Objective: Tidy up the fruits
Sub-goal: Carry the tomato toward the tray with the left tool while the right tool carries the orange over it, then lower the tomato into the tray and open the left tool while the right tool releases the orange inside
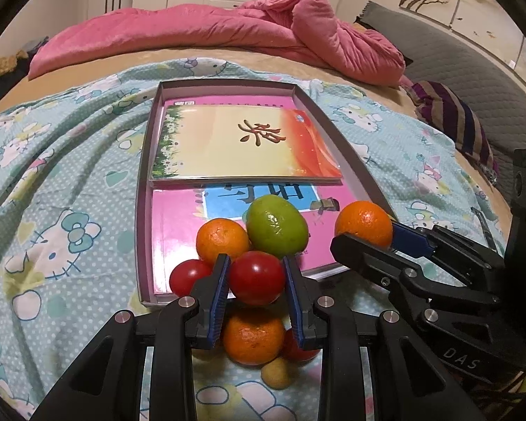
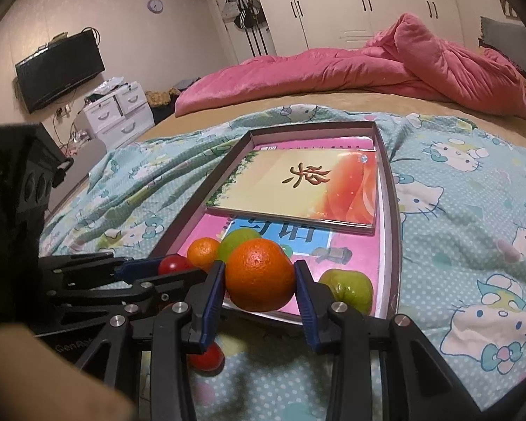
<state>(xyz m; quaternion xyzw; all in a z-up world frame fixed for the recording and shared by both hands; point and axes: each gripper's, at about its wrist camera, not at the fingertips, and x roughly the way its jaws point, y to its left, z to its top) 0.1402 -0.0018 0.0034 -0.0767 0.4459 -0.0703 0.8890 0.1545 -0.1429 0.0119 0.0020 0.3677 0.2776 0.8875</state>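
Left gripper (image 1: 255, 282) clamped on a red tomato (image 1: 256, 277), right gripper (image 2: 259, 287) clamped on an orange (image 2: 259, 273), both at the near end of the shallow box (image 1: 350, 144). Best lowered gently onto the pink book (image 1: 179, 231), clear of the fruit already there, then released slowly against rolling. Counted across both views: three oranges, three tomatoes, two green fruits, one small yellowish fruit (image 1: 276, 372) near on the blanket (image 1: 70, 161).

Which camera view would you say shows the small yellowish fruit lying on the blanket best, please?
The left wrist view: the small yellowish fruit lies in plain sight on the blanket, just below an orange. The right wrist view does not show it at all.
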